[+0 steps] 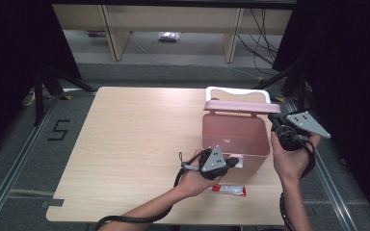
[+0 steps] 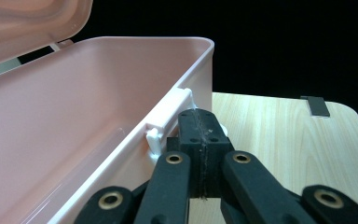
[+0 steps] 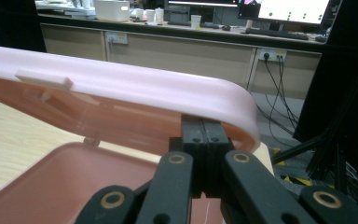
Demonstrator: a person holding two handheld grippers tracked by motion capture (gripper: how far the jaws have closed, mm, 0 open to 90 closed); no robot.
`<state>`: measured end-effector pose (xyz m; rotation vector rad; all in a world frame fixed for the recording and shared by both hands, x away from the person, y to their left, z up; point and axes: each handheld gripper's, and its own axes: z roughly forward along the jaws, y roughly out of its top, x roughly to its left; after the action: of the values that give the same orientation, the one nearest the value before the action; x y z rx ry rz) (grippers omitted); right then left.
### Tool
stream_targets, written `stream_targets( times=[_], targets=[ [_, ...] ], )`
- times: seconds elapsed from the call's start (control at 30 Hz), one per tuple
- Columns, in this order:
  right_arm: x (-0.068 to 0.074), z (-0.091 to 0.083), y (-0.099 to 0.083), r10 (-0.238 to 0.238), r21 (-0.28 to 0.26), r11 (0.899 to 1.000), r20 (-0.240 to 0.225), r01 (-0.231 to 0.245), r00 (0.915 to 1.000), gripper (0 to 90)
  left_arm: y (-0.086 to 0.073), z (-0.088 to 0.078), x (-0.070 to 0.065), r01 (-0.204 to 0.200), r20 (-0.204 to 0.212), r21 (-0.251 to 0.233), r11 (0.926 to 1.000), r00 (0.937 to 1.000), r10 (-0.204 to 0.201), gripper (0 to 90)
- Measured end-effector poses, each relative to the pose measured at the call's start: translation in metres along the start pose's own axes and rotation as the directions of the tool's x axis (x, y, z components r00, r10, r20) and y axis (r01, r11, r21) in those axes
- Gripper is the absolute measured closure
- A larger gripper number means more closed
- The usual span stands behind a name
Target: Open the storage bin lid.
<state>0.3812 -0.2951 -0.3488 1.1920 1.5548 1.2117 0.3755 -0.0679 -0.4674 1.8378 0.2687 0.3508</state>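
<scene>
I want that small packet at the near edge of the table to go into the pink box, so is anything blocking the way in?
Nothing visible blocks it. The pink box is open, its lid raised at the back. The packet lies on the table just in front, beside the left gripper at the box's front wall.

Surface: light wooden table (image 1: 125,144) with rounded corners
On it: open pink plastic box (image 1: 234,134); small red-and-white packet (image 1: 230,189)

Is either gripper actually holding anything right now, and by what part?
Neither clearly grips. The right gripper, jaws together, props the pink plastic box's lid from under its rim. The left gripper, also closed, touches the box's front latch.
</scene>
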Motion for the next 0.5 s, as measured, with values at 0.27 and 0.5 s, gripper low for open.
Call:
stream_targets(
  times=[0.27,0.5],
  targets=[
    [0.000,0.009,0.005,-0.008,-0.009,1.000,0.017,0.009,0.9998,90.0,0.000,0.000,0.000,-0.001,-0.001,0.001,1.0000,1.0000,0.001,89.8],
    [0.000,0.015,0.008,0.005,-0.005,1.000,0.025,-0.005,0.9997,90.0,0.000,0.000,0.000,0.000,-0.001,0.000,1.0000,1.0000,0.000,89.8]
  ],
)
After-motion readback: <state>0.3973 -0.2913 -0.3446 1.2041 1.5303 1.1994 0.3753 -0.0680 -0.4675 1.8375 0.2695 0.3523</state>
